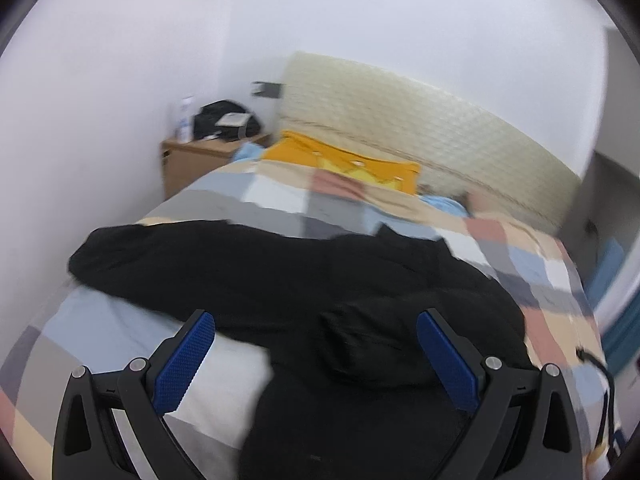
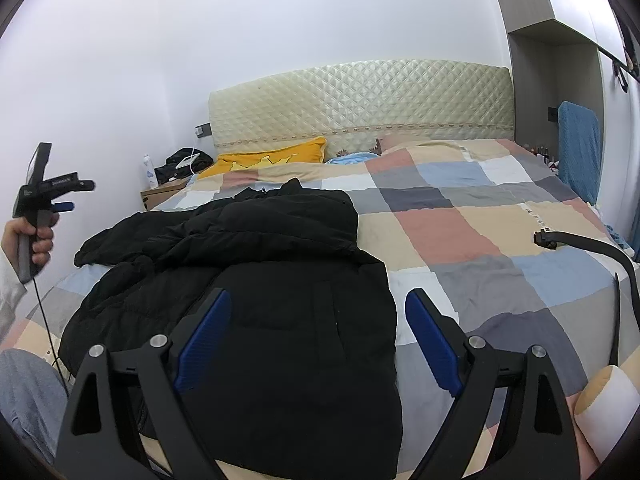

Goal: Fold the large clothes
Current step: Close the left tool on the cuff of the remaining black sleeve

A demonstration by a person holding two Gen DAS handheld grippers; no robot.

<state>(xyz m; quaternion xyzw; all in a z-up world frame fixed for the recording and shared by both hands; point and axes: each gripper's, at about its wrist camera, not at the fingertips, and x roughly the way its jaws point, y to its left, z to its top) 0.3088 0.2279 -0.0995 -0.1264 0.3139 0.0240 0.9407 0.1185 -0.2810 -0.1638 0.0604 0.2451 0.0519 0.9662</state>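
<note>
Across most of both views we see the bed (image 2: 480, 216) under a checked quilt of blue, grey, pink, beige and white squares, its near edge cut off by the frame. Behind it stands the cream quilted headboard (image 2: 360, 100), sharp in the right wrist view but smeared by blur in the left one.

On the near left part of the quilt lies the black padded jacket (image 2: 280, 280). It is partly folded: the upper body is doubled over the lower, and one sleeve reaches out toward the left side of the bed. Its fabric is so dark that we can hardly make out seams or folds, and its bottom hem runs behind our right gripper's frame. In the left wrist view the jacket (image 1: 320, 300) is blurred and we cannot tell collar from sleeve.

A yellow pillow (image 2: 272, 158) leans against the headboard. A wooden nightstand (image 2: 164, 192) at the left holds a black bag and a bottle, too small to read.

Our right gripper (image 2: 318, 336) hovers over the jacket with its blue pads spread wide, holding nothing. Our left gripper (image 1: 316, 354) is likewise wide apart and empty above the jacket; from the right wrist view we see it (image 2: 68, 196) raised at the far left, clear of the bed, in our left hand (image 2: 34, 236).

A black strap (image 2: 588, 244) lies on the quilt's right side, its end cut off.
</note>
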